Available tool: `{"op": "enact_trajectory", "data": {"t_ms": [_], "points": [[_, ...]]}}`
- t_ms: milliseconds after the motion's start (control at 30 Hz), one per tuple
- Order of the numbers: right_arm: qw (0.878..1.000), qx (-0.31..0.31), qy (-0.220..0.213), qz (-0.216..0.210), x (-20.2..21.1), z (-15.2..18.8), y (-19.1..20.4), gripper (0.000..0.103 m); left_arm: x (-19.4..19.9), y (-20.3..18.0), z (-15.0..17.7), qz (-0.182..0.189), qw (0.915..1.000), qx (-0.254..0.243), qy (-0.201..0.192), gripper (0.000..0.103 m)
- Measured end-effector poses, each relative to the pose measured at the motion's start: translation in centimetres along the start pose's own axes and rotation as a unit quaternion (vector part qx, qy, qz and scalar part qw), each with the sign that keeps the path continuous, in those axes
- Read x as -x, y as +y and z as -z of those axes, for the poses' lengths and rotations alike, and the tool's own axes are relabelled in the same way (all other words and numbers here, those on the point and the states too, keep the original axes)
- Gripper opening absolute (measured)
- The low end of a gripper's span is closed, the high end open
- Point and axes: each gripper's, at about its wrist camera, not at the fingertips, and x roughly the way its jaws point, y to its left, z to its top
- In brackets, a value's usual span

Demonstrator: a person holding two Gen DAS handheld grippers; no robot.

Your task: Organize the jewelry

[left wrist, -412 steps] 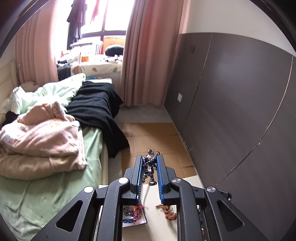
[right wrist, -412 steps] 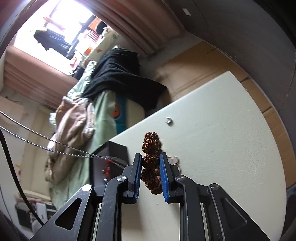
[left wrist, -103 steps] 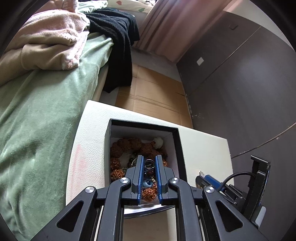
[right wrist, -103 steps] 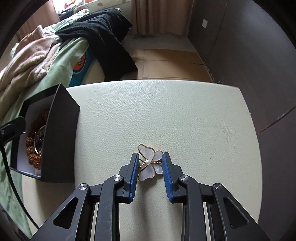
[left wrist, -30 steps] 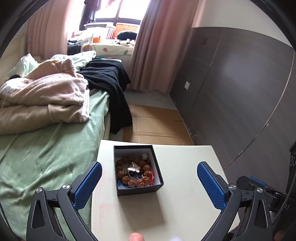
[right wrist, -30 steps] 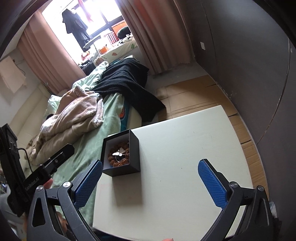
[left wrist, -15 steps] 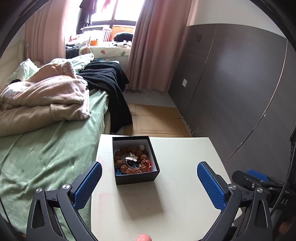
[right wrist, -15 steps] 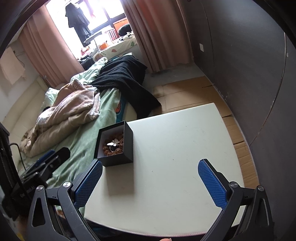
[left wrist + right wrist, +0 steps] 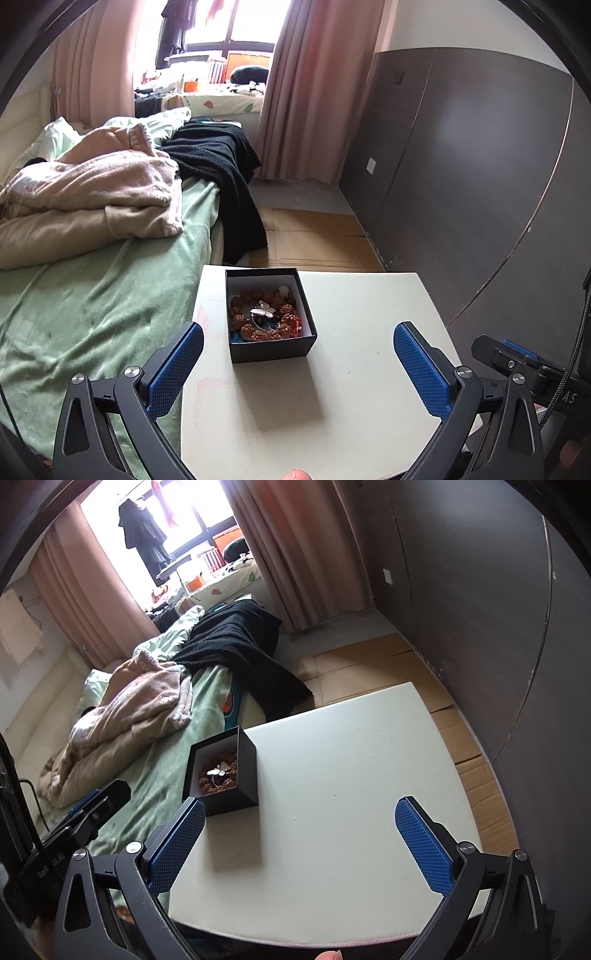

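Observation:
A black square box (image 9: 271, 347) (image 9: 246, 760) stands on the cream table (image 9: 351, 387) (image 9: 351, 775) near its left edge. Inside lie brown bead bracelets (image 9: 255, 334) (image 9: 218, 782), a pale butterfly brooch (image 9: 263, 309) (image 9: 218, 768) on top, and red and blue pieces. My left gripper (image 9: 295, 369) is wide open, held back and above the table, with nothing between its blue pads. My right gripper (image 9: 300, 843) is equally wide open and empty, the box to its front left.
A bed with a green sheet (image 9: 92, 295), a beige blanket (image 9: 92, 199) and a black throw (image 9: 221, 162) runs along the table's left. Dark wall panels (image 9: 461, 166) stand on the right. Cardboard (image 9: 314, 236) covers the floor beyond the table.
Both grippers have drawn slightly further back and up from the table over the last second. The box and its contents have stayed put. Seconds earlier both were shut on jewelry pieces.

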Motion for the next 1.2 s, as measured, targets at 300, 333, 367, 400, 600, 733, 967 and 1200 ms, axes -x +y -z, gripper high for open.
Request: {"op": "enact_trajectory", "data": {"t_ms": [300, 333, 367, 400, 600, 733, 967, 1200], "points": [[1.0, 0.003, -0.005, -0.001, 0.44, 0.01, 0.19, 0.103, 0.26, -0.51, 0.21, 0.0, 0.9999, -0.011, -0.001, 0.102], [1.0, 0.004, -0.006, -0.001, 0.47, 0.03, 0.21, 0.103, 0.31, -0.53, 0.22, 0.0, 0.9999, -0.011, -0.002, 0.102], [1.0, 0.003, -0.006, 0.0, 0.48, 0.03, 0.22, 0.103, 0.31, -0.53, 0.22, 0.0, 0.9999, -0.012, -0.002, 0.102], [1.0, 0.003, -0.005, 0.0, 0.44, 0.01, 0.22, 0.103, 0.35, -0.54, 0.24, -0.002, 0.9999, -0.012, -0.002, 0.102], [1.0, 0.004, -0.009, 0.0, 0.7, 0.09, 0.19, 0.103, 0.54, -0.51, 0.34, -0.008, 0.9999, -0.015, -0.001, 0.102], [1.0, 0.004, -0.009, -0.001, 0.74, 0.15, 0.11, 0.103, 0.58, -0.38, 0.42, -0.008, 0.9999, -0.012, 0.0, 0.102], [1.0, 0.004, -0.005, 0.004, 0.51, 0.3, -0.08, 0.103, 0.5, -0.46, 0.64, -0.01, 0.9998, -0.015, 0.003, 0.102], [1.0, 0.004, -0.004, 0.005, 0.31, 0.4, -0.21, 0.103, 0.46, -0.39, 0.63, -0.012, 0.9998, -0.014, 0.001, 0.102]]}}
